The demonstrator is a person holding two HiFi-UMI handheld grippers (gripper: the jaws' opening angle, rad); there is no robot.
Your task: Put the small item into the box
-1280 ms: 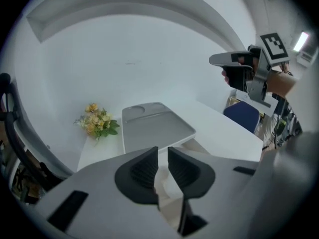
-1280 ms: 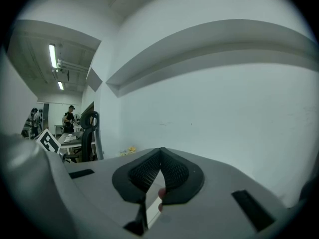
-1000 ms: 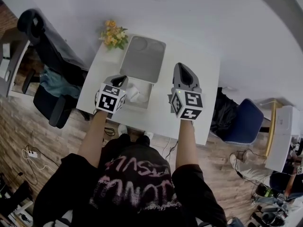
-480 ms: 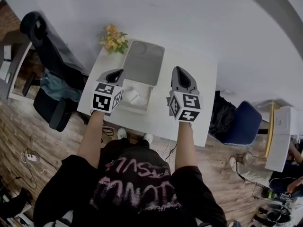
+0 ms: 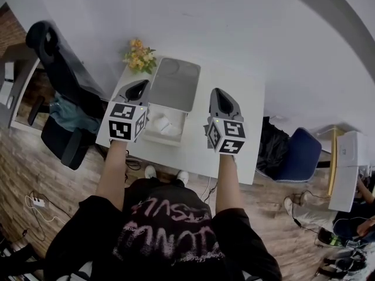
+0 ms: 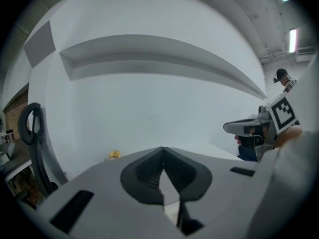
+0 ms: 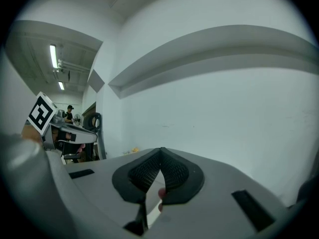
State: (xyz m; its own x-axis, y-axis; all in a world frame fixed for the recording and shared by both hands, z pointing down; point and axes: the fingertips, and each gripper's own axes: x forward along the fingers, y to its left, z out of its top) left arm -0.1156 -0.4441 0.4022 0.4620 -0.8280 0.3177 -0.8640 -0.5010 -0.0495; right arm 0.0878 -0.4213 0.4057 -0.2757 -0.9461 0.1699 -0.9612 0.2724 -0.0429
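White item [image 5: 161, 123] lies inside the open box [image 5: 153, 138], toward the bench's [image 5: 234, 127] left side near its front edge. The grey lid [image 5: 176, 84] lies open behind the box, reaching toward the far edge. The 2 hand-held grippers flank the box. The left hand-held gripper [image 5: 138, 88] [image 6: 163, 151] is above the bench's left edge, jaws together and empty. The right hand-held gripper [image 5: 220, 97] [image 7: 160, 151] is over the bench's middle, jaws also together. Yellow flowers [image 5: 139, 54] stand at the far left corner.
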